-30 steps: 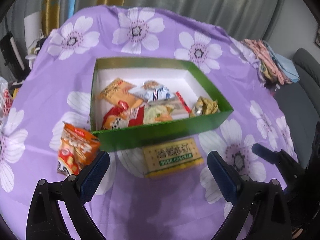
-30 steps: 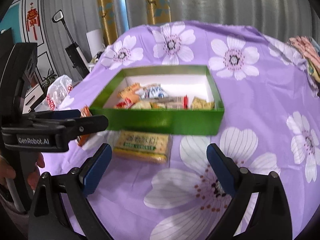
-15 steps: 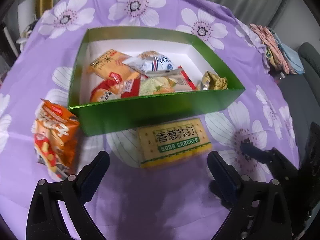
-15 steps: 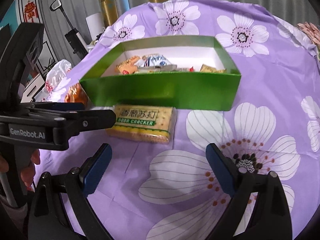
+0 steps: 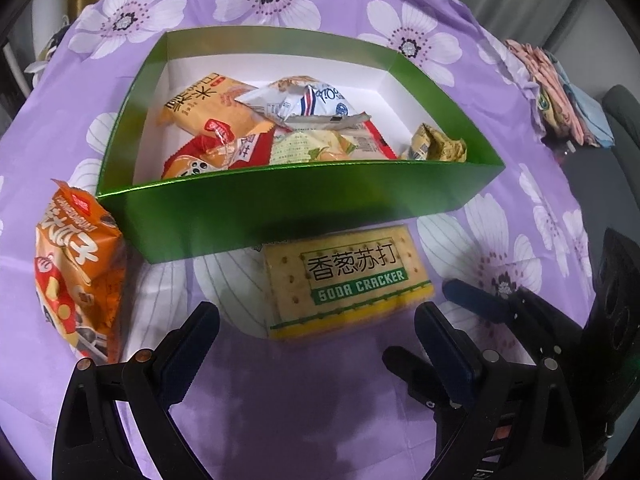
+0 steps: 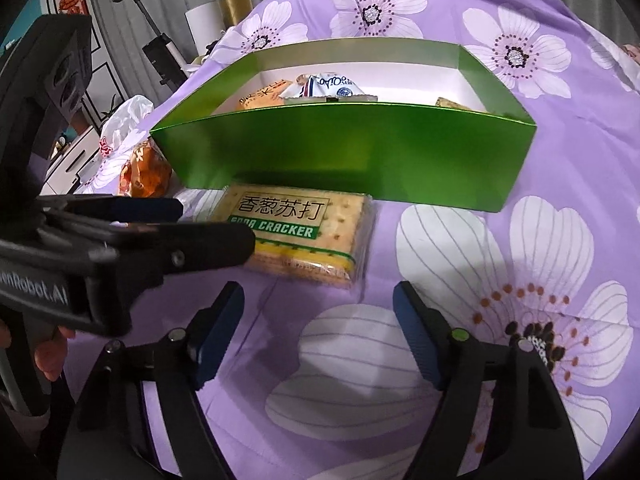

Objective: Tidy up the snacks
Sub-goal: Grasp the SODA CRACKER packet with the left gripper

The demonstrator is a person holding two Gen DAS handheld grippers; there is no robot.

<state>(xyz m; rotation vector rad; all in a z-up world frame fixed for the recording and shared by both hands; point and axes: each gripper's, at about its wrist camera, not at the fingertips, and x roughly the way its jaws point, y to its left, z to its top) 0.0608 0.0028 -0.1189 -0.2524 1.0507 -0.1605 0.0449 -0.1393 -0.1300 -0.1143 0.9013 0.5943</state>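
Count: one orange snack bag (image 5: 78,276) at the left, lying on the purple floral cloth (image 5: 280,400) beside the near-left corner of the green box (image 5: 296,196). One green box, holding about five packets. One soda cracker pack (image 5: 348,280) outside it, flat on the cloth, close against the box's near wall.

Left gripper (image 5: 316,344): jaws apart, empty; cracker pack lies just ahead, centred between them.

Right gripper (image 6: 320,328): jaws apart, empty; pack sits ahead, slightly left of centre.
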